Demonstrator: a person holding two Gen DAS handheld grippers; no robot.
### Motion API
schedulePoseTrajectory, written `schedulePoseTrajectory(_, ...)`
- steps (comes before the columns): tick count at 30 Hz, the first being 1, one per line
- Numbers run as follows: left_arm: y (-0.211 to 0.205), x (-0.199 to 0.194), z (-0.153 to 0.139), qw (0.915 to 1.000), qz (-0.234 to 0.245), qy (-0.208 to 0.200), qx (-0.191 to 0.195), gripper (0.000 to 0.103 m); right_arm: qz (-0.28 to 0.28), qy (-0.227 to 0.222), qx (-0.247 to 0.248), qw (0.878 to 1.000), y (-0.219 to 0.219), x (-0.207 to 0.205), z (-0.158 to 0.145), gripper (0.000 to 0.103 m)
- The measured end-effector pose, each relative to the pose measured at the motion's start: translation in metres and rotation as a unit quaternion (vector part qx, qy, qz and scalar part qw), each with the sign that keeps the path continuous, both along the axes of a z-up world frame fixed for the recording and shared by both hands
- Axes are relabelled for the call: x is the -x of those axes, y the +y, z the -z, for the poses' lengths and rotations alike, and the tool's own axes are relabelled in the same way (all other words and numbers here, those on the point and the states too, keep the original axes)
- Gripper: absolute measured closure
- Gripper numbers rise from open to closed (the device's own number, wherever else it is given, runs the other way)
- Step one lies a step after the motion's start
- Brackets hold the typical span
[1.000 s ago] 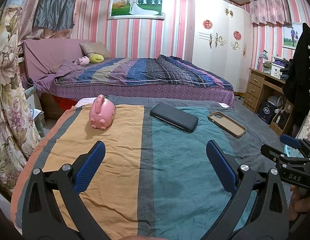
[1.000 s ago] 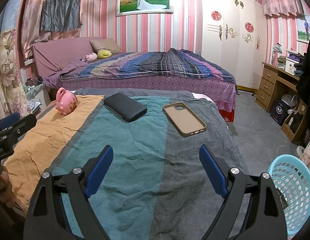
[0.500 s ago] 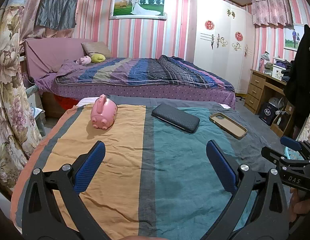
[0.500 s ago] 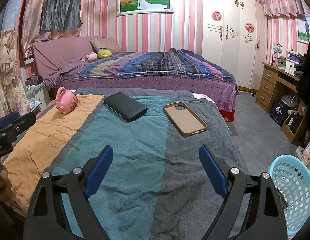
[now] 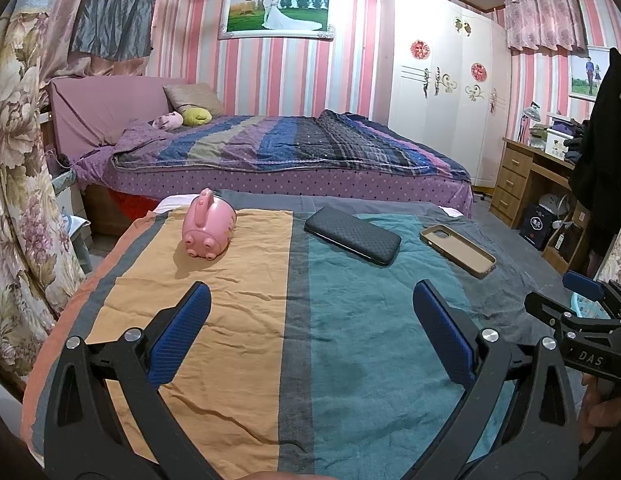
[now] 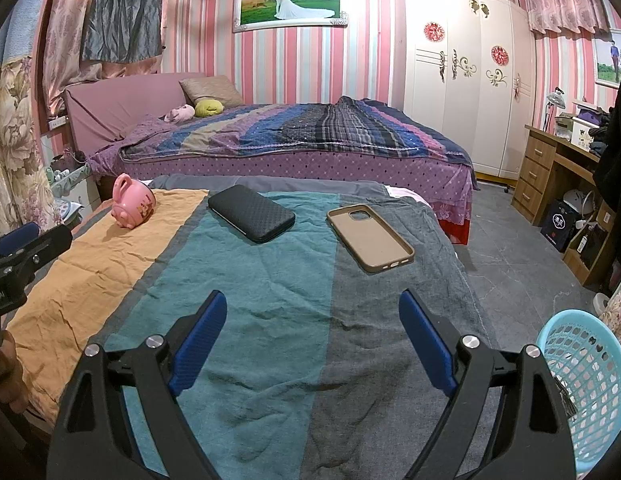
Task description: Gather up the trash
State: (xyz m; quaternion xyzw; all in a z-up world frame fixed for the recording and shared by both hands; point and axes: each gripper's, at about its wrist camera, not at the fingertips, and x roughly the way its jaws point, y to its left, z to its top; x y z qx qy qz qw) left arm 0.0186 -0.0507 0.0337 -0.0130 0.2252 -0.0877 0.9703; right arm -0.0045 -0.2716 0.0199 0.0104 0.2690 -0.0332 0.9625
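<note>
Both grippers hang wide open and empty over the cloth (image 6: 270, 280). The case (image 6: 370, 237) lies ahead of the right gripper (image 6: 312, 336), long axis running away rightward; basket (image 6: 586, 380) at its right.

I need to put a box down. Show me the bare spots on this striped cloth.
The near half of the striped cloth is bare, from both open grippers up to the items. The far strip is crowded: pink pig mug, black case, tan phone case.

Mug (image 6: 133, 205) left of wallet (image 6: 251, 213), case (image 6: 369, 237) right.
</note>
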Motion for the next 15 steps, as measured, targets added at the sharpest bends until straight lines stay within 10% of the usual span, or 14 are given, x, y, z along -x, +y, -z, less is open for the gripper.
schedulePoseTrajectory(15, 0.0009, -0.0006, -0.0005, 1.0000, -0.001, 0.001, 0.001, 0.005, 0.008, 0.002, 0.007, 1.000, -0.0006, -0.0004, 0.0001, 0.017)
